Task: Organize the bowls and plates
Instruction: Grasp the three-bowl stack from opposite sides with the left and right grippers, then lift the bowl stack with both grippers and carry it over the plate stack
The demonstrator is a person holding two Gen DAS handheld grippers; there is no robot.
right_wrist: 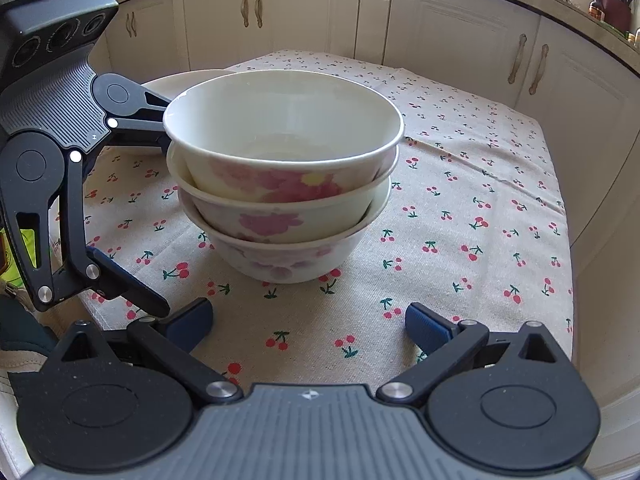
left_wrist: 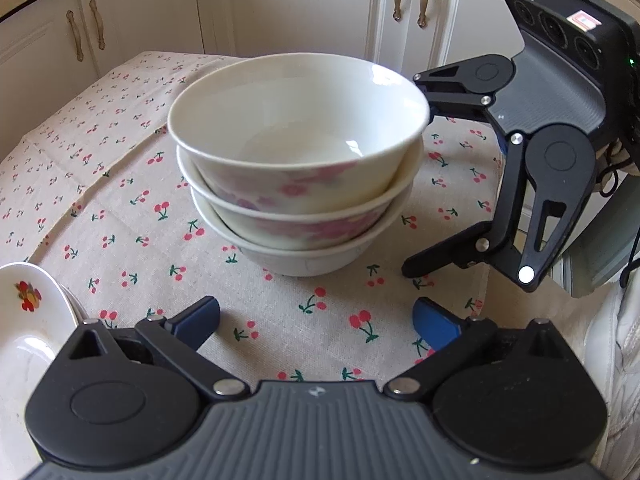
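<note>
Bowls make up most of the finished work: three white ceramic bowls with pink flower prints [left_wrist: 296, 168] sit nested one inside another in the middle of both views, resting on the beige cherry-print tablecloth [left_wrist: 120, 208], and the top one is empty and sits a little tilted in the one beneath it. Stacking the bowls looks done to me; what seems left is the plates. A white plate with a red and orange flower motif [left_wrist: 28, 320] lies at the lower left of the left wrist view, and there may be a second plate under it, though the edge is too cut off to be sure. In the right wrist view a pale plate rim [right_wrist: 180, 80] shows behind the bowls at upper left, probably the same pile. The left gripper [left_wrist: 316, 320] has its blue-padded jaws spread wide at the bottom of its own frame, with nothing between them but cloth. The right gripper [right_wrist: 308, 320] likewise stands wide and empty, its pads clear of the stack. Both hover just short of the bowls, one on either side. White cabinet doors with brass handles [right_wrist: 252, 8] fill the background.
</note>
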